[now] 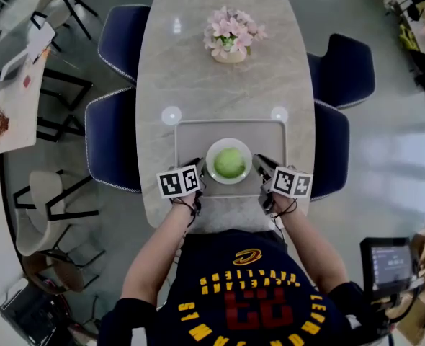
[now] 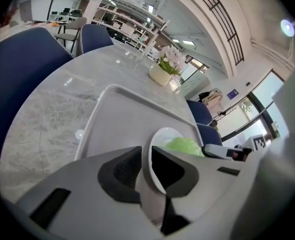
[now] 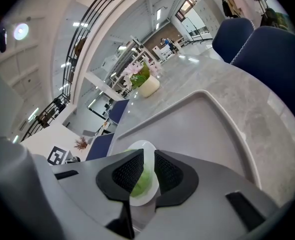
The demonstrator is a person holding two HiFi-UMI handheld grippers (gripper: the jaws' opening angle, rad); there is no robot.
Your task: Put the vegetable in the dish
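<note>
A white dish (image 1: 213,152) with a green leafy vegetable (image 1: 230,163) in it sits at the near middle of a grey tray (image 1: 191,132). My left gripper (image 1: 199,176) holds the dish's left rim and my right gripper (image 1: 260,167) holds its right rim. In the left gripper view the jaws (image 2: 145,156) are shut on the thin white rim of the dish (image 2: 162,135), with the vegetable (image 2: 185,146) just past them. In the right gripper view the jaws (image 3: 147,166) likewise pinch the dish's (image 3: 143,146) rim, and the vegetable (image 3: 140,183) shows between the pads.
The tray lies on a pale marble table (image 1: 198,63) near its front edge. A pot of pink flowers (image 1: 231,37) stands at the far middle. Dark blue chairs (image 1: 110,146) flank both sides. Two small round marks sit beside the tray's far corners.
</note>
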